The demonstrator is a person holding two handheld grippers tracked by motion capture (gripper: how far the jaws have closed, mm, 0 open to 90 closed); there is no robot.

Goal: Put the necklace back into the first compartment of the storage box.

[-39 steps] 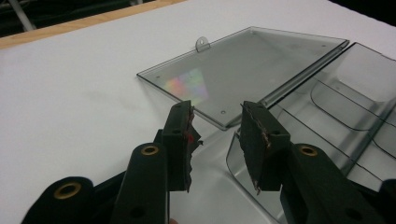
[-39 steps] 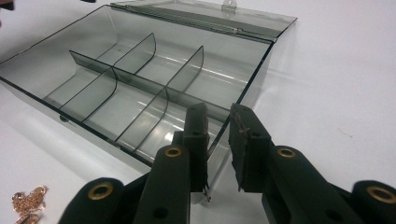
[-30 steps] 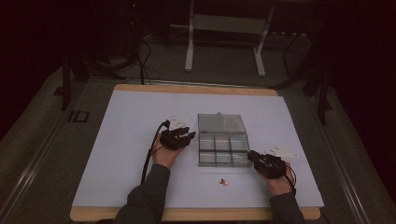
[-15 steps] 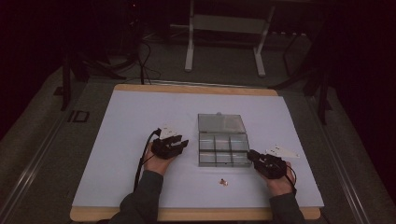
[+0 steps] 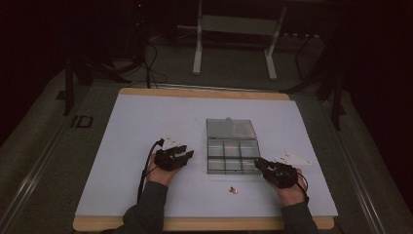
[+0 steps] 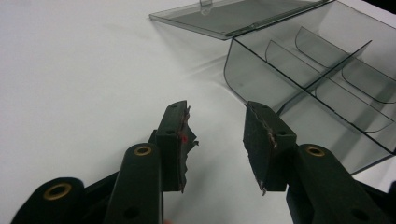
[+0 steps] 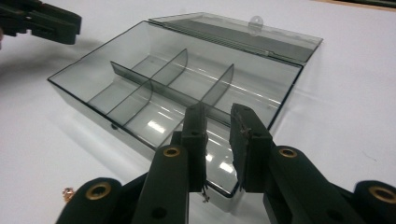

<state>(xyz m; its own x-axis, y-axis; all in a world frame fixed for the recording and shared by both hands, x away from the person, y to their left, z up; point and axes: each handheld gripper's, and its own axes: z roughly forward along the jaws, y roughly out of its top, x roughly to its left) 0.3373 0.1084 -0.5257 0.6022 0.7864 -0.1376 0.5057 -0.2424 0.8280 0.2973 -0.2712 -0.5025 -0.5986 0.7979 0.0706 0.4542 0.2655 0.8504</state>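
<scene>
L gripper (image 5: 185,155) sits centre-left in the high view, just left of the clear compartment box (image 5: 231,157); jaws have just been opening, now wide apart w/ nothing between them. R gripper (image 5: 258,162) at lower right, tips at the box's near-right corner, jaws narrow w/ a gap, holding nothing. Box lid (image 5: 231,128) lies open flat behind; small copper piece (image 5: 233,190) on white mat (image 5: 126,146) below box.

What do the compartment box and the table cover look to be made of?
The box looks like clear smoke-tinted hard plastic, glossy: the table shows through its walls and light glints on the floor. The cover seems a matte pale sheet, paper or vinyl, over a wooden board showing at its edges.
</scene>
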